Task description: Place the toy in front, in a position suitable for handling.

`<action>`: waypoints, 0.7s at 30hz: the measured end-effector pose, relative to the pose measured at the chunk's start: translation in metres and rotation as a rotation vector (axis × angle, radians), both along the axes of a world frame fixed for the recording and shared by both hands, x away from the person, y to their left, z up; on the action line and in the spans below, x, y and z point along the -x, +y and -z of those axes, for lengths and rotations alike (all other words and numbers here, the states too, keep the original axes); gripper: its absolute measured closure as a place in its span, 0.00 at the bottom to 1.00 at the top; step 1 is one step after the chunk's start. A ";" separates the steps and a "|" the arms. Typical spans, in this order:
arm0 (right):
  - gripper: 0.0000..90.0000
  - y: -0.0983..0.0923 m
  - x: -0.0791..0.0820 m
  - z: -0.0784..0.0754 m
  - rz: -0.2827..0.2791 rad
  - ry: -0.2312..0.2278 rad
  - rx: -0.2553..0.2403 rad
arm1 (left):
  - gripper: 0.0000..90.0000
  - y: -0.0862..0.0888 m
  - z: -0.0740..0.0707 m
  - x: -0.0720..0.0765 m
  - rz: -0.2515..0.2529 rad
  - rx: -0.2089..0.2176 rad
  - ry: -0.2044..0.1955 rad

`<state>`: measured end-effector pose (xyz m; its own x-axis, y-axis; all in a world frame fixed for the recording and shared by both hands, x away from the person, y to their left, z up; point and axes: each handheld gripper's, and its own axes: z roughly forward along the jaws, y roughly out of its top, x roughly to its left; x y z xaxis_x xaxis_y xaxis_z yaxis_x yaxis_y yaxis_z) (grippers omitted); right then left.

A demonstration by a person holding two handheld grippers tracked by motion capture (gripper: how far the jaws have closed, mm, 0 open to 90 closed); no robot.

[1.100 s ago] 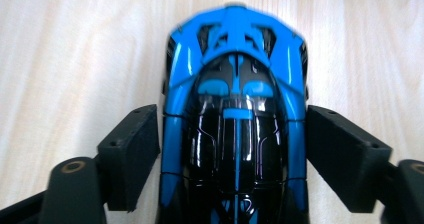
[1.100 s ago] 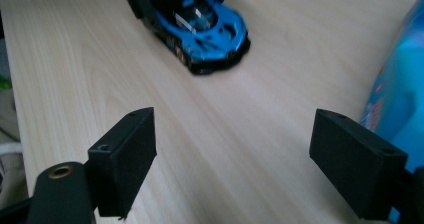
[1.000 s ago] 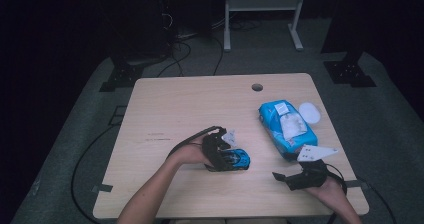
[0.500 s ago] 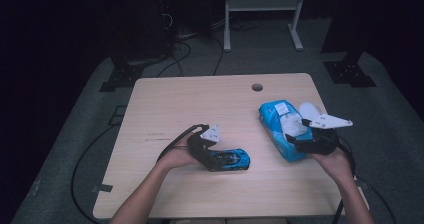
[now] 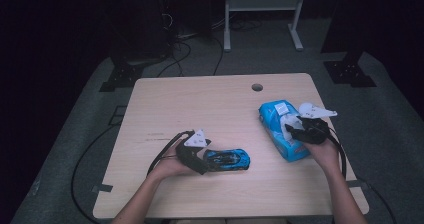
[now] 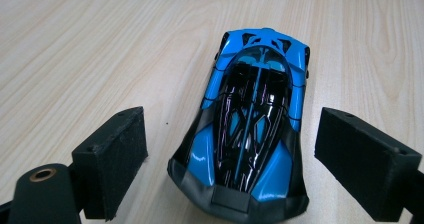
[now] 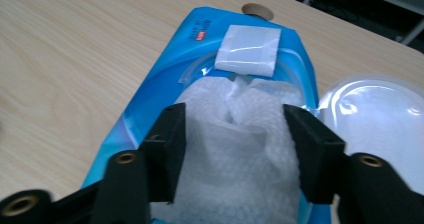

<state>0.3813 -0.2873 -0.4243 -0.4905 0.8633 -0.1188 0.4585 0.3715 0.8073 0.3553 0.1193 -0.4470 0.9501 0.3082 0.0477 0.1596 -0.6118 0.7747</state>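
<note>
A: So what's the right gripper (image 7: 230, 154) about to grab?

B: The wipe (image 7: 240, 149). It pokes out of the blue pack (image 5: 280, 131) right between the fingers (image 7: 167, 149), which have just been closing but aren't pinching yet. Pack's long axis runs straight ahead of them, hand low over it.

A: And the left gripper (image 6: 230, 169)?

B: Its fingers have just been opening and stand wide apart, clear of the car (image 6: 252, 124), which sits on the bench (image 5: 200, 104) between them, lengthwise.

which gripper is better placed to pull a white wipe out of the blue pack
Right. The right gripper already has its jaws either side of the white wipe sticking out of the blue plastic wipes pack, closing on it. The left gripper sits open around the blue toy car.
</note>
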 end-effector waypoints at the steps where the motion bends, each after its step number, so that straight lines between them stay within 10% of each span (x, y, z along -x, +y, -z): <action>1: 0.55 -0.001 0.000 0.000 0.009 -0.003 -0.002 | 0.14 0.002 0.001 0.001 -0.004 0.009 0.000; 9: 0.93 -0.002 0.001 -0.002 0.030 -0.008 0.012 | 0.14 0.015 0.009 0.008 -0.045 0.078 -0.026; 21: 0.96 0.002 0.027 -0.045 -0.062 -0.107 -0.069 | 0.12 0.014 0.015 0.008 -0.055 0.075 -0.026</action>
<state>0.3539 -0.2851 -0.3790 -0.5309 0.8396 -0.1146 0.3458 0.3381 0.8753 0.3473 0.1331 -0.4617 0.9303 0.3638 0.0464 0.1712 -0.5426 0.8224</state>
